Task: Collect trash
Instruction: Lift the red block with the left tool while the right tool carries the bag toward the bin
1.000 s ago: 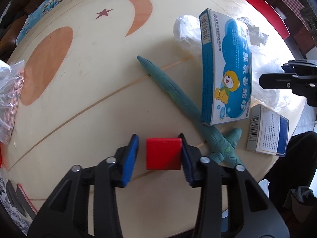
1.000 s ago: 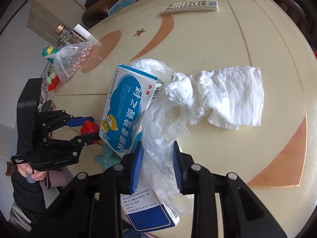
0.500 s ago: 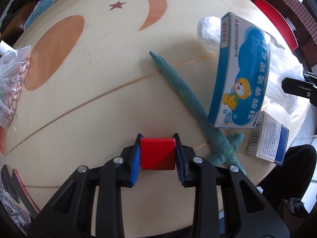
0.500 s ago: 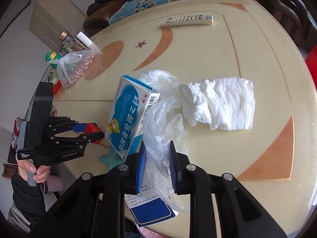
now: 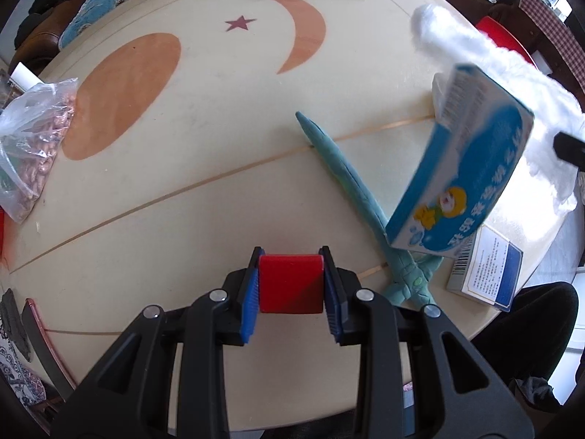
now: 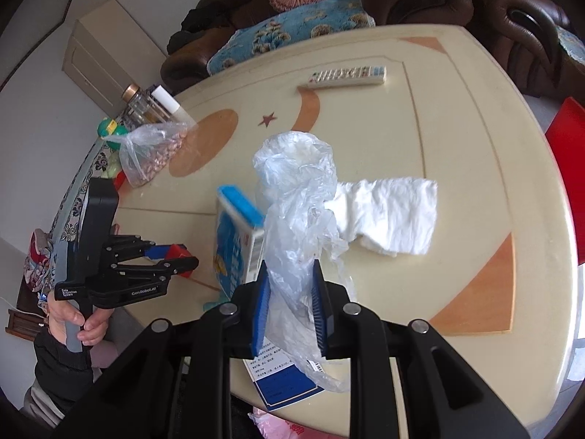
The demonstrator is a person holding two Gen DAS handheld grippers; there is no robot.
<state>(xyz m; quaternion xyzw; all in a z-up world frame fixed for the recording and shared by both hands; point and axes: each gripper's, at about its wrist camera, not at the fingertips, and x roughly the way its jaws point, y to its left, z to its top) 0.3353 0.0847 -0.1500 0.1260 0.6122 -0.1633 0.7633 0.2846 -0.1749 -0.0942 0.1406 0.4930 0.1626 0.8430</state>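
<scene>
The right tongs [image 6: 290, 301] pinch a limp, slippery plastic bag [image 6: 298, 219] lifted off the surface [image 6: 457, 128], best bunched thickly, while the left tongs [image 5: 290, 287] clamp a stiff, light red block [image 5: 290, 283].

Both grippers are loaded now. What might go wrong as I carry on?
1. The right gripper grips only a thin fold of the plastic bag; the film may slip out.
2. The blue medicine box is tipped up against the bag and may topple or get dragged.
3. The red block sits between the left gripper pads near their tips, so a jolt might drop it.
</scene>
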